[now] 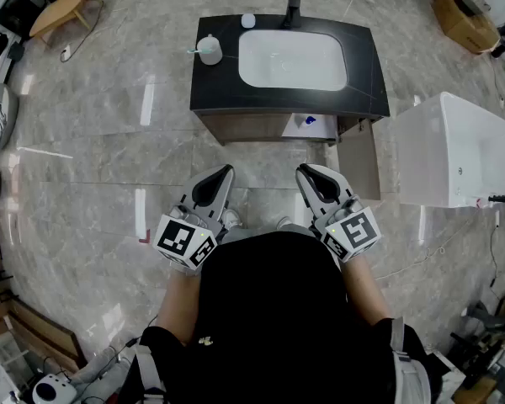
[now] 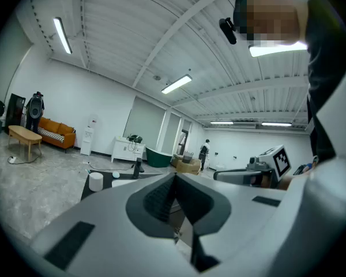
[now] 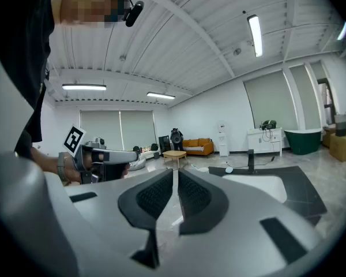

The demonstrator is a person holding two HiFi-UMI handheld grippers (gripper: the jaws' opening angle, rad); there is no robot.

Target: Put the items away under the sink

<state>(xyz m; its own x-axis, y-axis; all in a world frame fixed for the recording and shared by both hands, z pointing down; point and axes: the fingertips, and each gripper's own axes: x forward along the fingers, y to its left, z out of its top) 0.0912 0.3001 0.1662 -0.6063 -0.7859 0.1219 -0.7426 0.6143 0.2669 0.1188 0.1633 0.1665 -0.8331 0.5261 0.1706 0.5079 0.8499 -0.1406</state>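
Before the vanity (image 1: 366, 74) | left gripper (image 1: 225, 173) fingers (image 2: 158, 201) together | right gripper (image 1: 305, 173) likewise (both empty)

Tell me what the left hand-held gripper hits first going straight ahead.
Likely the front of the sink cabinet: the left hand-held gripper points at it with only floor between, though depth is unclear.

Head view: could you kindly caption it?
Shut left hand-held gripper and shut right hand-held gripper face the open sink cabinet.
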